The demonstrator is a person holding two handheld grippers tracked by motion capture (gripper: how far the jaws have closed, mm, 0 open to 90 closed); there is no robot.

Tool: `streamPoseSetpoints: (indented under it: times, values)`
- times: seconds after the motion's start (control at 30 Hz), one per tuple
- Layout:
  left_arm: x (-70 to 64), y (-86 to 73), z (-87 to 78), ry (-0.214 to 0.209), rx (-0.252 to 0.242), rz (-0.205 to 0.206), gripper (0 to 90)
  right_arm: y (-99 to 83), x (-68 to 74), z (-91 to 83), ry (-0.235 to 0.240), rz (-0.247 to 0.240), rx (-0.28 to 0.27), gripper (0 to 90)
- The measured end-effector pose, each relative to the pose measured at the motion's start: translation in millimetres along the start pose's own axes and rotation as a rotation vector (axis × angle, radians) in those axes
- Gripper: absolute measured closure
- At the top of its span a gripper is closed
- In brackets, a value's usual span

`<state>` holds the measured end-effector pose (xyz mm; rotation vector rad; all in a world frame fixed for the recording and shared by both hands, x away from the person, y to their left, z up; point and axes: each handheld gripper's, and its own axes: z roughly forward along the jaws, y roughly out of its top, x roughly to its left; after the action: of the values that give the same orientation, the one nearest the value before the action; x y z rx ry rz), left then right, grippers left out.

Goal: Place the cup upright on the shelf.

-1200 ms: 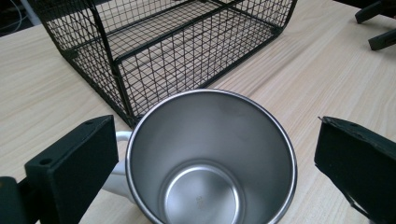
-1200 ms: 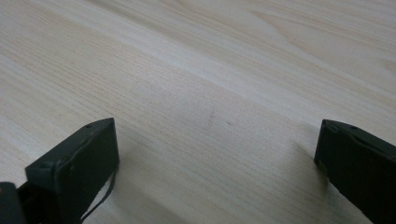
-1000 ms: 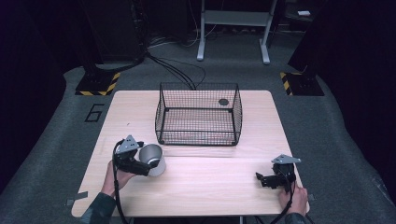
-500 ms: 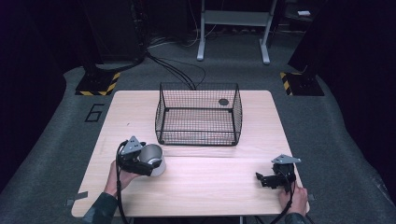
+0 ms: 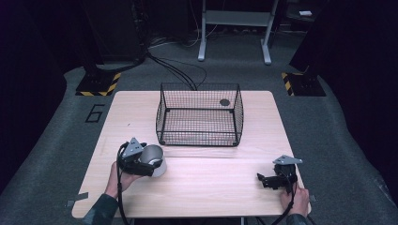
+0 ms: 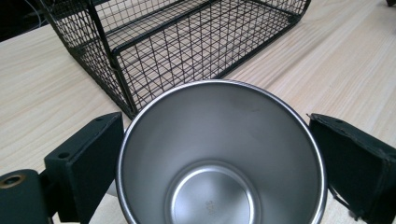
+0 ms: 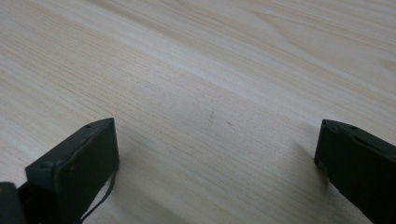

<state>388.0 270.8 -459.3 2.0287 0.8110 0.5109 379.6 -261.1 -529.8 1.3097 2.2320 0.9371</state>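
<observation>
Left gripper (image 5: 141, 161) has the steel cup (image 5: 154, 159) between its jaws, one black jaw on each side of the rim in the left gripper view, pressed close against the cup (image 6: 219, 158), so I'd call that a grip on it. The cup sits at the near left of the bench (image 5: 206, 187), just short of the wire basket (image 5: 199, 115), and from the high view I can't tell whether it is lifted or resting on the wood. The basket (image 6: 187, 51) looms right ahead of the cup's mouth, empty apart from a small dark round thing (image 5: 225, 102) at its far right. Over on the right, the right gripper (image 5: 268, 180) rests low near the bench's near edge, jaws spread wide with nothing but bare wood (image 7: 210, 93) between them. My read: the pick-up is done, and the carry into the basket and the release are left.
</observation>
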Motion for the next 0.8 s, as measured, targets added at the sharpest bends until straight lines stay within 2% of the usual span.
streamPoseSetpoints:
  times: [0.13, 0.4, 0.43, 0.8]
  values:
    - [0.5, -0.8, -0.9, -0.014, -0.003, 0.013, 6.7, 0.1, -0.3, 0.1, 0.000, -0.004, -0.001, 0.0]
    - [2.0, -1.8, -3.8, -0.007, -0.006, 0.016, 6.7, 0.1, -0.3, 0.1, 0.000, -0.003, -0.001, 0.0]
    - [2.0, -2.2, -4.4, -0.007, -0.013, 0.003, 6.7, 0.1, -0.3, 0.1, 0.000, -0.004, -0.001, 0.0]
    - [4.5, -0.1, -15.6, -0.007, -0.026, -0.004, 6.7, 0.1, -0.4, 0.1, -0.002, -0.004, 0.000, 0.0]
